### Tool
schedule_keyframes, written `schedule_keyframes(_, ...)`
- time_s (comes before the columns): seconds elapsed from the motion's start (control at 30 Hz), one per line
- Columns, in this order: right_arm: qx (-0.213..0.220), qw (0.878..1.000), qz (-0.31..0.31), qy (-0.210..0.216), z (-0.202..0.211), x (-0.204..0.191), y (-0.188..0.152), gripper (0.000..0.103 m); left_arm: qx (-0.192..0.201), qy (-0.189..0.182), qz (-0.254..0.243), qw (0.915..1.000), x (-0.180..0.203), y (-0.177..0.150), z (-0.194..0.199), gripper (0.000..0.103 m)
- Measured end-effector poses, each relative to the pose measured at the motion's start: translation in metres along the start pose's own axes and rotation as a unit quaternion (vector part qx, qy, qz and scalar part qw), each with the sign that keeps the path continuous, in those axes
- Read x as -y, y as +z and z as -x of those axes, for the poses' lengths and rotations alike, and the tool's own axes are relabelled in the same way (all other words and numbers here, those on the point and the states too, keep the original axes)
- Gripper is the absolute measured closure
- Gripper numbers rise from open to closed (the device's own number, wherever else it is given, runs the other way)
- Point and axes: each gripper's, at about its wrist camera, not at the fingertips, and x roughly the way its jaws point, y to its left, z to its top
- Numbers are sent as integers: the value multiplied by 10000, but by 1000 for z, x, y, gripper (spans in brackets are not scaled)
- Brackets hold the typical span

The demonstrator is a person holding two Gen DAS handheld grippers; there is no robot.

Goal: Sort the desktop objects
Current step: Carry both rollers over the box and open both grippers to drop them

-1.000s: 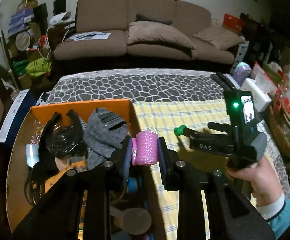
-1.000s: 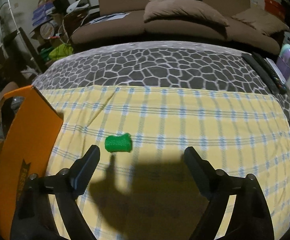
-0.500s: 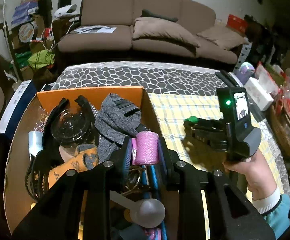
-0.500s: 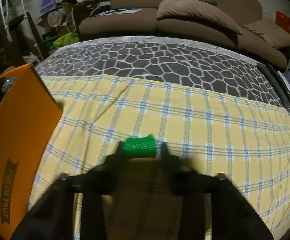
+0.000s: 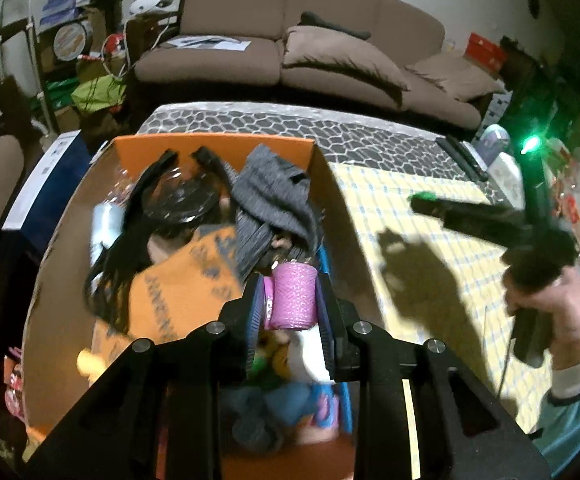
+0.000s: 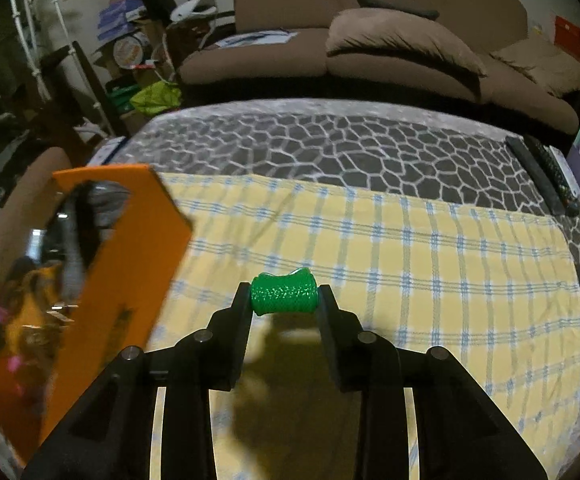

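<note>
2 grippers, 1 roll each, beside the orange box.

Left gripper (image 5: 290, 304) is clamping a pink roll (image 5: 293, 295) between narrowly parted fingers, holding it over the cluttered orange box (image 5: 213, 147). Right gripper (image 6: 283, 300) is pinching a green roll (image 6: 283, 294) at its fingertips, squeezed at its middle, above the yellow checked cloth (image 6: 410, 248), just right of the box wall.

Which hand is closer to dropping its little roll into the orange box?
Left. The left tongs already hold the pink roll right above the orange box. The right tongs grip the green roll out over the yellow checked cloth, beside the box.
</note>
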Motion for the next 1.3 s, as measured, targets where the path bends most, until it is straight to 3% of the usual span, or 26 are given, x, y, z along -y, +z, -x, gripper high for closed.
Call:
schedule_keyframes(0.17, 124, 9994, 272, 191, 39, -38, 0, 71, -10, 36, 277, 9996, -24, -15, 18, 79)
schedule_keyframes(0.4, 56, 9943, 822, 679, 71, -117, -26, 71, 18, 283, 622, 9977, -68, -31, 37, 79)
schedule_keyframes(0.73, -424, 9841, 1279, 1156, 42, -204, -63, 71, -117, 443, 757, 9961, -108, -48, 39, 79)
schedule_keyframes(1.03, -646, 9752, 1482, 1514, 15, -251, -76, 71, -82, 451, 986, 9941, -136, -58, 47, 78)
schedule_keyframes(1.13, -700, 9731, 1421, 1670, 8, -259, -77, 70, 26, 437, 1108, 9929, -142, -57, 53, 67)
schedule_keyframes(1.3, -734, 9711, 1141, 1966, -2, -265, -76, 70, 222, 420, 1292, 9905, -150, -55, 65, 59)
